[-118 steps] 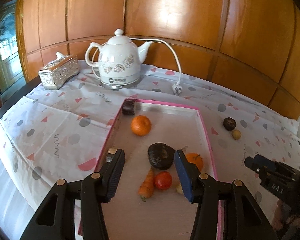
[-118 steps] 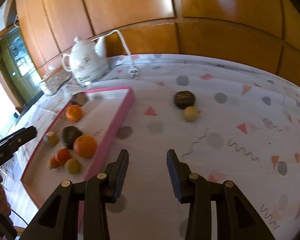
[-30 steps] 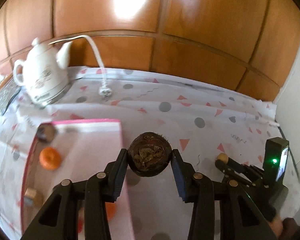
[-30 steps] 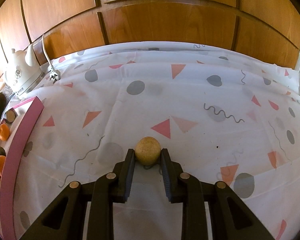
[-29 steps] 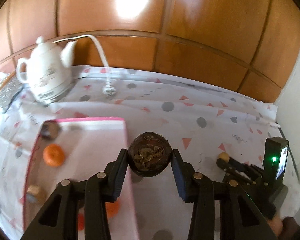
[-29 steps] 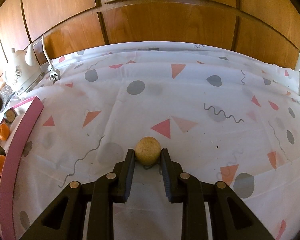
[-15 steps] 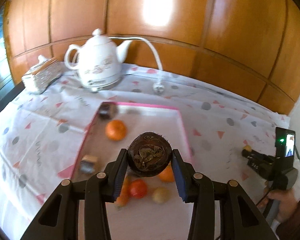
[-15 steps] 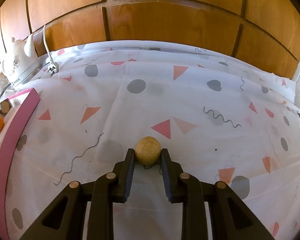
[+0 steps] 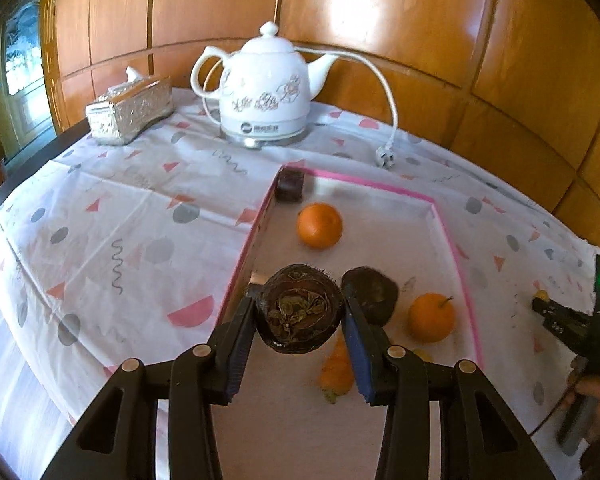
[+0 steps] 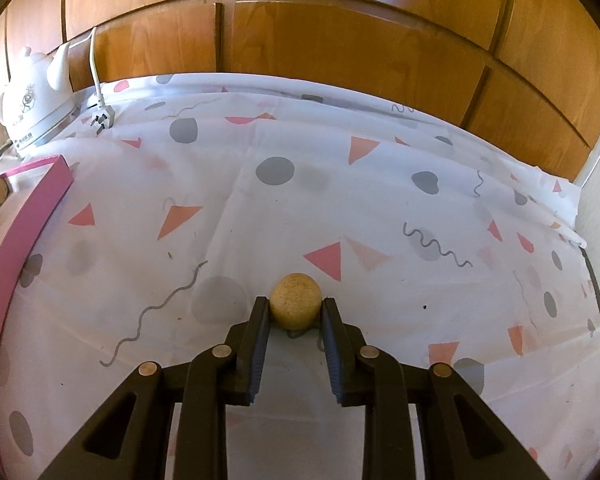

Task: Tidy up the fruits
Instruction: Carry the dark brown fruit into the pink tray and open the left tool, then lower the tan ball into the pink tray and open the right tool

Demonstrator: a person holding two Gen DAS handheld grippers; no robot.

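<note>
My left gripper (image 9: 300,312) is shut on a dark brown round fruit (image 9: 299,309) and holds it above the near left part of the pink-rimmed tray (image 9: 458,258). In the tray lie two oranges (image 9: 319,225) (image 9: 431,317), another dark fruit (image 9: 371,293), a carrot (image 9: 337,368) and a dark block (image 9: 289,185). My right gripper (image 10: 295,307) is shut on a small tan round fruit (image 10: 295,300) just over the patterned tablecloth (image 10: 380,208). The right gripper also shows in the left wrist view (image 9: 556,316). The tray's corner shows in the right wrist view (image 10: 28,208).
A white electric kettle (image 9: 264,92) with its cord and plug (image 9: 384,156) stands behind the tray. A silver tissue box (image 9: 130,111) sits at the back left. Wood panelling closes the back. The table's edge runs along the left. The kettle also shows in the right wrist view (image 10: 36,104).
My left gripper has carried the dark fruit leftward from the cloth to over the tray and lower. My right gripper stays shut on the tan fruit, nearly still.
</note>
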